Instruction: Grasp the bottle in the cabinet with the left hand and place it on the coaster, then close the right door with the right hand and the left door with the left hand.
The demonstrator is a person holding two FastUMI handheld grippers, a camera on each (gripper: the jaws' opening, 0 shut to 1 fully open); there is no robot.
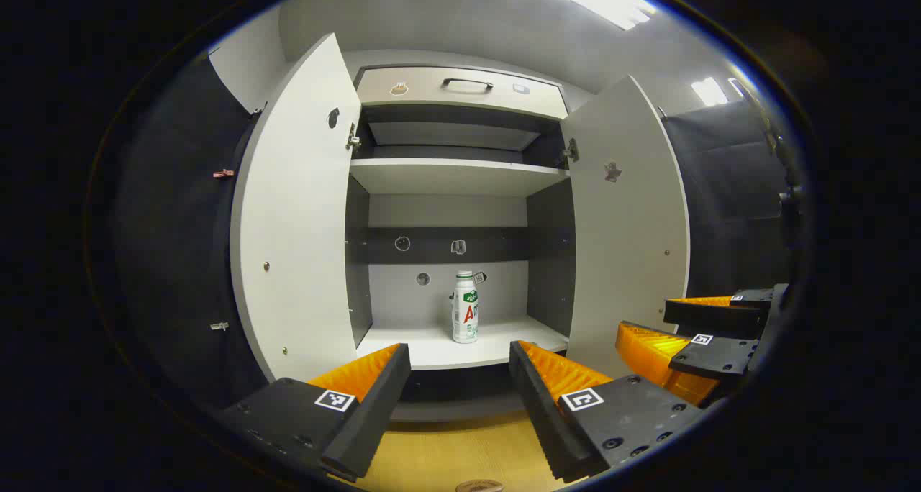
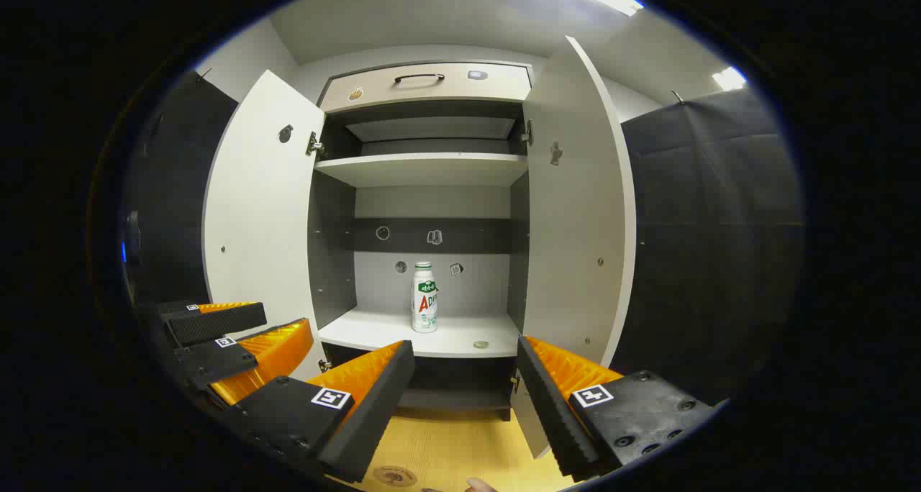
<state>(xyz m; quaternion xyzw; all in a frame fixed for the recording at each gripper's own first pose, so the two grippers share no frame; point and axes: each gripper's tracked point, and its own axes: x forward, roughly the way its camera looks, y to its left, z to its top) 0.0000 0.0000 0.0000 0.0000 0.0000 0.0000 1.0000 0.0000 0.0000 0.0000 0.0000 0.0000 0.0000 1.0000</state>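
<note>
Both doors [image 1: 295,211] open, bottle [image 1: 465,307] shelved

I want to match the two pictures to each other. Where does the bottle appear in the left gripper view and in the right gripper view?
Left gripper view: the bottle stands upright on the lower shelf, right of centre, above the gap between the open tongs.
Right gripper view: the bottle stands on the same shelf, near its middle.
Shared landmark: the drawer handle at the top of the cabinet.
</note>
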